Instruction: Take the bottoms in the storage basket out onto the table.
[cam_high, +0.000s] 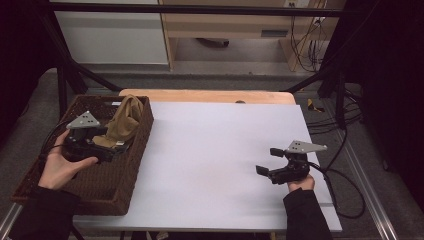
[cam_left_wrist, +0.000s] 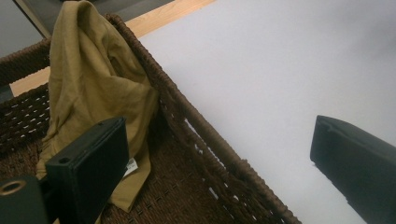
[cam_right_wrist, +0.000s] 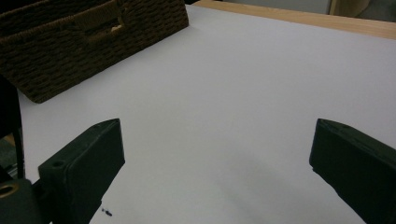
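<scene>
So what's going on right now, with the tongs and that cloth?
Left tongs open, straddling the wicker basket rim. Right tongs open above the white tabletop. Mustard cloth draped inside the basket, ungripped.

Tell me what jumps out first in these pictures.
A mustard-yellow cloth hangs crumpled over the far corner of a dark brown woven wicker basket at the table's left edge, with the left hand-held gripper open over the basket's rim. The right hand-held gripper rests open on the bare white tabletop.
</scene>
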